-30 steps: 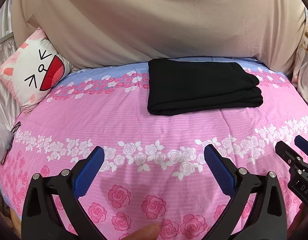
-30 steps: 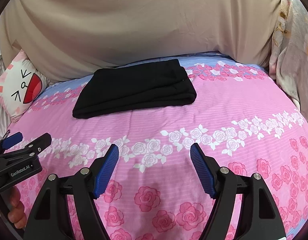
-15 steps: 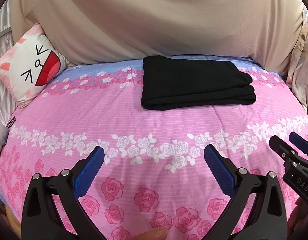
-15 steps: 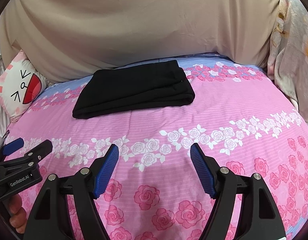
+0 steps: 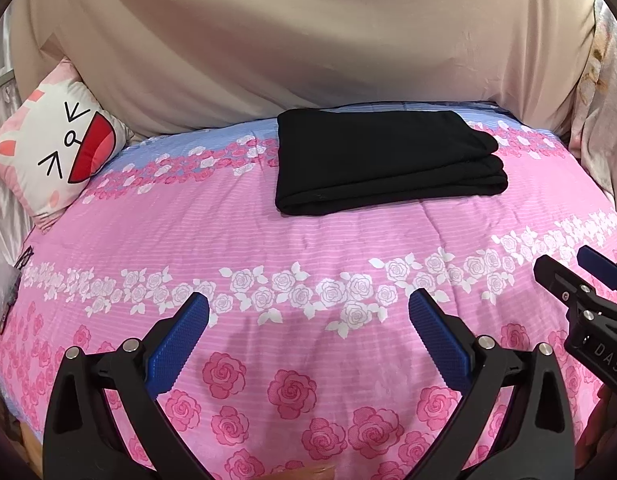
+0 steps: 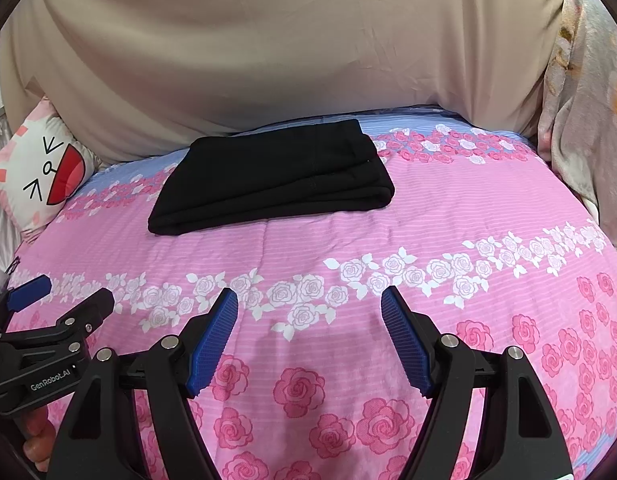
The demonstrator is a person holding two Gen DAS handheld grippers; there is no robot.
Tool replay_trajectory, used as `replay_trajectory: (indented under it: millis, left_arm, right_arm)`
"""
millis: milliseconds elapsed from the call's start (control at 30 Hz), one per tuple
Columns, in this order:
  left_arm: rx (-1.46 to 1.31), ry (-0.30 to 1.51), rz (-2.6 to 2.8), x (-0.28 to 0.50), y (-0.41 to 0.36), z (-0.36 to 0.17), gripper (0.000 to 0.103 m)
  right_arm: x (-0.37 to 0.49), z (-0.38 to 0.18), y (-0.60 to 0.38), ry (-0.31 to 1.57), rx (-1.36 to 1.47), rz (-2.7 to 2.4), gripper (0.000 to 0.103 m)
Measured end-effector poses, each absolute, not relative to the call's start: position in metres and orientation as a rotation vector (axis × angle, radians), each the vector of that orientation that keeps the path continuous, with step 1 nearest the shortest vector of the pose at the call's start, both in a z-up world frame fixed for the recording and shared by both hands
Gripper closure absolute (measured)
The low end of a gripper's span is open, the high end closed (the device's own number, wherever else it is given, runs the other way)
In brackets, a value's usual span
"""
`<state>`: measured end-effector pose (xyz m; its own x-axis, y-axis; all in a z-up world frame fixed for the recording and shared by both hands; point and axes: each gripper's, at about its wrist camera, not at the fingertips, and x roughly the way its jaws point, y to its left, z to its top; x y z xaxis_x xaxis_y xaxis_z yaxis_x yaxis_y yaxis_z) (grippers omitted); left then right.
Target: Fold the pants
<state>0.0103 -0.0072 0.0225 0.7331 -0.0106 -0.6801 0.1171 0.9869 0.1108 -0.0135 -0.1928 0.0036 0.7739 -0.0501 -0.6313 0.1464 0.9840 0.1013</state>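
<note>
Black pants (image 5: 384, 162) lie folded into a flat rectangle at the far side of the pink rose-print bedspread (image 5: 236, 248); in the right wrist view the pants (image 6: 276, 176) sit left of centre. My left gripper (image 5: 308, 320) hovers open over the near part of the bed, nothing between its blue pads. My right gripper (image 6: 309, 312) is likewise open and empty, well short of the pants. Each gripper shows at the edge of the other's view: the right gripper (image 5: 580, 276) and the left gripper (image 6: 60, 296).
A cat-face cushion (image 5: 56, 148) leans at the far left. A beige sheet (image 5: 308, 40) hangs behind the bed. A floral blanket (image 6: 580, 100) is bunched at the far right. A hand (image 6: 36, 436) grips the left tool's handle.
In the left wrist view the pants and cushion have slid left and a little down the picture, so that gripper has shifted slightly. The right wrist view is nearly unchanged. Both grippers stay open.
</note>
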Motion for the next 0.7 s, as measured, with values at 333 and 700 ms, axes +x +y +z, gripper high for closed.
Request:
replay_trajectory:
  millis: [333,700]
  left_arm:
    - [0.157,0.745,-0.068,0.0110,-0.0069,0.0212,0.005]
    - [0.140,0.773,-0.080,0.0163,-0.0044,0.0163,0.005]
  right_arm:
    - [-0.0126,0.0035,-0.1904,0.681,0.151,-0.110,0.031]
    - [-0.0116,0.0015,-0.1900,0.688,0.152,-0.112,0.031]
